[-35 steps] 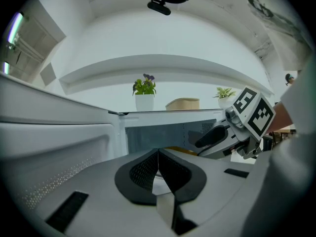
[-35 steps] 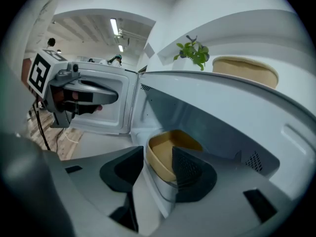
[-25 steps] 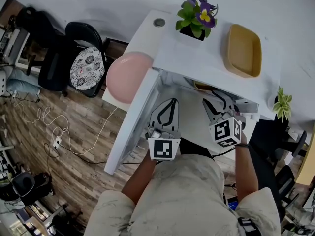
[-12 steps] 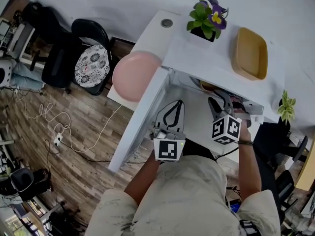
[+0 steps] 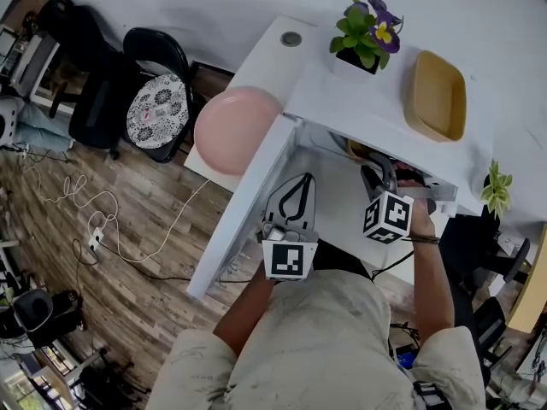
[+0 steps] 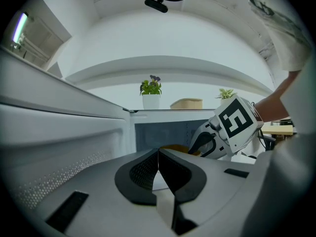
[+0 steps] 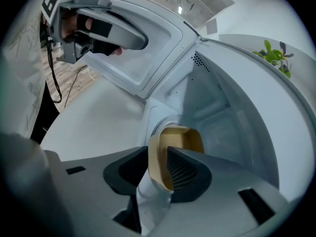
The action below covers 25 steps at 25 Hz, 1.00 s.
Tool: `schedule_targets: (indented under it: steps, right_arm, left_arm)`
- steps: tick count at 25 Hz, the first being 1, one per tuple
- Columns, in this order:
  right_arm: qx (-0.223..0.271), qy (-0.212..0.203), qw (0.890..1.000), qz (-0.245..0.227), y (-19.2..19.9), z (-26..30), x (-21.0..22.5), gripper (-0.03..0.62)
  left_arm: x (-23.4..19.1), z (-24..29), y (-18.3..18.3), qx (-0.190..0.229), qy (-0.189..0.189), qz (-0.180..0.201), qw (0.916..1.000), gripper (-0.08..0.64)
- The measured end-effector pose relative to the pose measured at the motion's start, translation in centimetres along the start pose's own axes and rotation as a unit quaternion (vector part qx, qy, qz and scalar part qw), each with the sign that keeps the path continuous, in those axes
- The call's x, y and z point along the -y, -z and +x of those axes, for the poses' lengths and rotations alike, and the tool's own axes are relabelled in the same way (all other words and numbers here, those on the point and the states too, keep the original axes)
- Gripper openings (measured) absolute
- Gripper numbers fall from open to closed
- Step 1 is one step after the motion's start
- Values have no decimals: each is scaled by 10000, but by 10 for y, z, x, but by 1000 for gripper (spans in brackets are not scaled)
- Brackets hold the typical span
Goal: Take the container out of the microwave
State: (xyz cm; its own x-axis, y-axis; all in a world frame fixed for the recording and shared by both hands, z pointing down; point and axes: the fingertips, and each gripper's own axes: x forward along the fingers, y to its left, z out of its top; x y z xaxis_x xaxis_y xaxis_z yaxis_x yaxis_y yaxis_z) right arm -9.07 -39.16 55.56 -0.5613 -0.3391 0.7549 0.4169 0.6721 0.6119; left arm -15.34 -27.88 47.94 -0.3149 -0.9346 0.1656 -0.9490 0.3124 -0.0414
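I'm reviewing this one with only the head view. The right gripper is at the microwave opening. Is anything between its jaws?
Observer: Yes. In the right gripper view the container's near wall stands between the right gripper's jaws, which are closing.
Operator: Gripped already?
Observer: Not yet, it seems. One pad is inside the container, and the other stands off the wall outside.
Operator: And the left gripper?
Observer: The left gripper is shut, with nothing between its jaws.

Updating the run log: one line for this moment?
microwave door: open | container: inside | right hand-held gripper: closing around container rim | left hand-held gripper: shut, empty
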Motion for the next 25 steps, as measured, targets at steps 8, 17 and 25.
schedule_targets:
  steps: [8, 17, 25]
  right_arm:
    - [-178, -73, 9995, -269, 1, 8, -1, 89]
    - [-384, -69, 9977, -548, 7, 13, -3, 48]
    - [-426, -90, 9970, -645, 6, 12, -6, 38]
  left_arm:
    - [-2, -1, 1, 6, -12, -28, 10000, 9]
    - [-4, -2, 0, -8, -32, -8, 10000, 9]
    - [-3, -3, -1, 8, -16, 18, 10000, 9]
